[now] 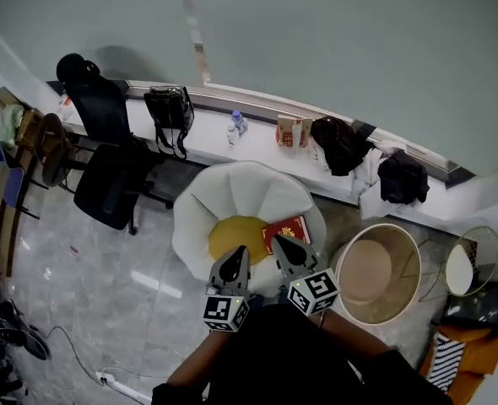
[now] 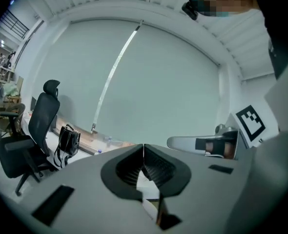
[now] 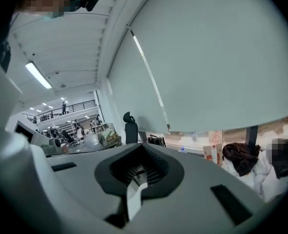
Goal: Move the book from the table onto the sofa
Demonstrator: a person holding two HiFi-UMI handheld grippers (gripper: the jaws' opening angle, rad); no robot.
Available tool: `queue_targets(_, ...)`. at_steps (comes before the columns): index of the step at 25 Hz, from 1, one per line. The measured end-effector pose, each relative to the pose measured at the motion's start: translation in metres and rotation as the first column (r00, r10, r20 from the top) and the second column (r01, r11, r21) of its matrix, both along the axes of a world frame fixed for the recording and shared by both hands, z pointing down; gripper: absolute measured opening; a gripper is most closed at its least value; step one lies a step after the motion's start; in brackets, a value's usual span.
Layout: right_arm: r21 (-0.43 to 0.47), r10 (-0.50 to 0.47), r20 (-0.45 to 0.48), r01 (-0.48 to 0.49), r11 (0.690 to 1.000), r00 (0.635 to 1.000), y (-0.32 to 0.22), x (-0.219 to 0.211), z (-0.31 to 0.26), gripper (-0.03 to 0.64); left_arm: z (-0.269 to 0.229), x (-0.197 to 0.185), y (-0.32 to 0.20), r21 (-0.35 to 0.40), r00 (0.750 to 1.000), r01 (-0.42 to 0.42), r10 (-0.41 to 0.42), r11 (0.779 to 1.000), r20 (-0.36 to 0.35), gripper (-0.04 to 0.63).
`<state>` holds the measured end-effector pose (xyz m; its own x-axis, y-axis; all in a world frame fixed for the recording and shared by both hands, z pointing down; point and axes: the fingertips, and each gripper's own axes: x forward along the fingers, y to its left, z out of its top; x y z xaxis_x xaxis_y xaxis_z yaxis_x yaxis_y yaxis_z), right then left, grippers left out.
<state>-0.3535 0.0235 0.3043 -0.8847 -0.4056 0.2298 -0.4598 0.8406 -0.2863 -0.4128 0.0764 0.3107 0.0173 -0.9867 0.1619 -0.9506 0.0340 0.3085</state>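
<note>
A red book (image 1: 288,228) lies flat on the seat of a round white sofa chair (image 1: 232,188), next to a yellow cushion (image 1: 232,233). Both grippers are held up close under the head camera, above the sofa's front edge. My left gripper (image 1: 236,256) is shut with nothing in it, and its pads meet at the tip in the left gripper view (image 2: 143,147). My right gripper (image 1: 284,245) is also shut and empty (image 3: 141,147); in the head view its tip overlaps the book's near edge. Both gripper views look out level at the wall.
A round beige table (image 1: 376,272) stands right of the sofa, with a wire side table (image 1: 470,260) beyond it. A black office chair (image 1: 105,167) is at the left. The window ledge holds a black bag (image 1: 170,108), a bottle (image 1: 236,123) and dark clothes (image 1: 342,142). A cable (image 1: 114,382) lies on the floor.
</note>
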Motion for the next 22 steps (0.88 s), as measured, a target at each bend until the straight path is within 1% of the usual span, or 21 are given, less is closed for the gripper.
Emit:
queue_targets(2, 0.087, 0.017, -0.02, -0.015, 0.996, 1.0, 0.009, -0.002, -0.018, 0.015, -0.014, -0.002, 0.007, 0.024, 1.0, 0.015, -0.015, 1.0, -0.011, 0.02)
queue_targets(3, 0.13, 0.027, -0.027, -0.023, 0.991, 0.999, 0.012, -0.004, -0.028, 0.015, -0.021, -0.004, 0.008, 0.033, 1.0, 0.019, -0.019, 0.999, 0.0, 0.02)
queue_targets(5, 0.196, 0.051, -0.025, -0.045, 0.979, 0.998, 0.019, -0.011, -0.043, 0.015, -0.034, -0.011, 0.007, 0.051, 0.999, 0.012, -0.014, 0.999, 0.044, 0.02)
queue_targets(7, 0.233, 0.071, -0.017, -0.065, 0.97, 0.997, 0.028, -0.018, -0.05, 0.015, -0.044, -0.015, 0.006, 0.072, 0.997, -0.004, -0.001, 0.997, 0.076, 0.02)
queue_targets(10, 0.236, 0.093, -0.005, -0.089, 0.968, 0.996, 0.042, -0.022, -0.049, 0.015, -0.054, -0.016, 0.011, 0.107, 0.995, -0.02, 0.009, 0.994, 0.101, 0.02)
queue_targets(12, 0.225, 0.108, -0.006, -0.104, 0.969, 0.994, 0.041, -0.026, -0.05, 0.015, -0.061, -0.018, 0.008, 0.115, 0.994, -0.027, 0.014, 0.993, 0.111, 0.018)
queue_targets(15, 0.221, 0.12, -0.011, -0.115, 0.968, 0.993, 0.042, -0.038, -0.054, 0.015, -0.067, -0.026, 0.009, 0.121, 0.993, -0.037, 0.023, 0.992, 0.113, 0.018)
queue_targets(18, 0.227, 0.123, -0.014, -0.117, 0.967, 0.992, 0.052, -0.044, -0.054, 0.015, -0.062, -0.028, 0.018, 0.118, 0.991, -0.056, 0.04, 0.991, 0.128, 0.018)
queue_targets(22, 0.218, 0.116, -0.027, -0.108, 0.97, 0.993, 0.05, -0.05, -0.053, 0.015, -0.061, -0.032, 0.013, 0.103, 0.992, -0.053, 0.04, 0.993, 0.123, 0.018)
